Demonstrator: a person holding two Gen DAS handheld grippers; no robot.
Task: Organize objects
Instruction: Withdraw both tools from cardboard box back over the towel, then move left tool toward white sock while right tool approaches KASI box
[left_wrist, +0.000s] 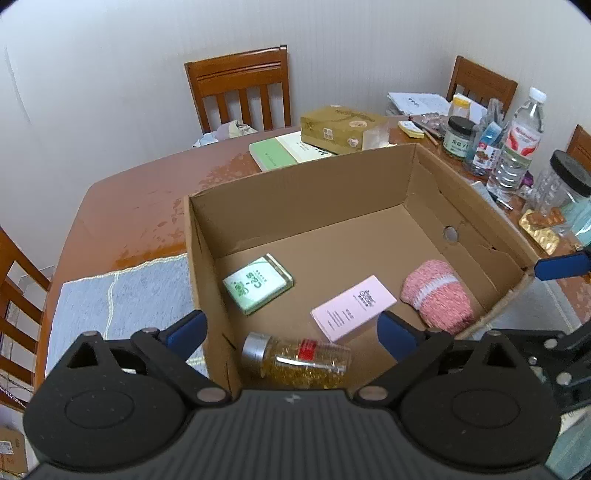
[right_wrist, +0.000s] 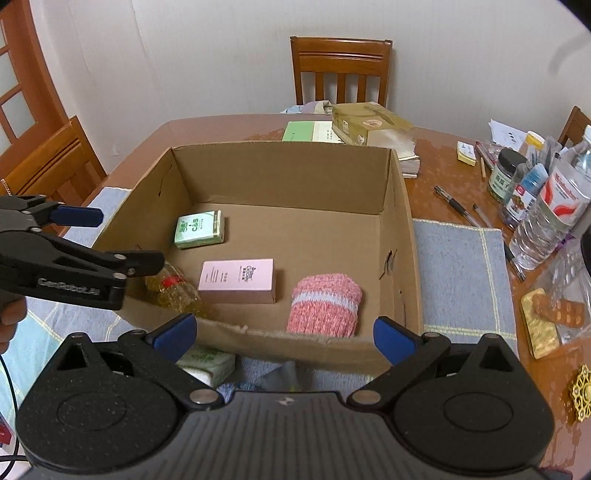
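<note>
The cardboard box (right_wrist: 280, 173) sits open on the bench (right_wrist: 436, 162), straight ahead of and below both claws, and already holds four things. The clutter still to be sorted lies outside it, past the right wall: a water bottle (right_wrist: 554, 214), jars and pens, and nearest, the blister packs (right_wrist: 554, 314) just ahead and to the right of the right claw (right_wrist: 284, 332).

The right claw hangs over the near wall of the box, its blue pads spread wide with nothing between them. The left claw (left_wrist: 291, 332) is over the near left corner of the box, also wide open and holding nothing; the glass bottle (left_wrist: 295, 360) lies loose on the box floor directly beneath it, touched by neither pad. That bottle lies on its side, its long axis running across between the pads, silver cap toward the left one.

Beyond the left claw, the pink knitted roll (left_wrist: 437, 299) lies ahead and to the right, the pink carton (left_wrist: 352, 308) ahead, the green tin (left_wrist: 258, 282) ahead and slightly left.

Judging from this layout, the right claw is much the nearer to the remaining items, so the next pick probably falls to it, with a swing rightward.
</note>
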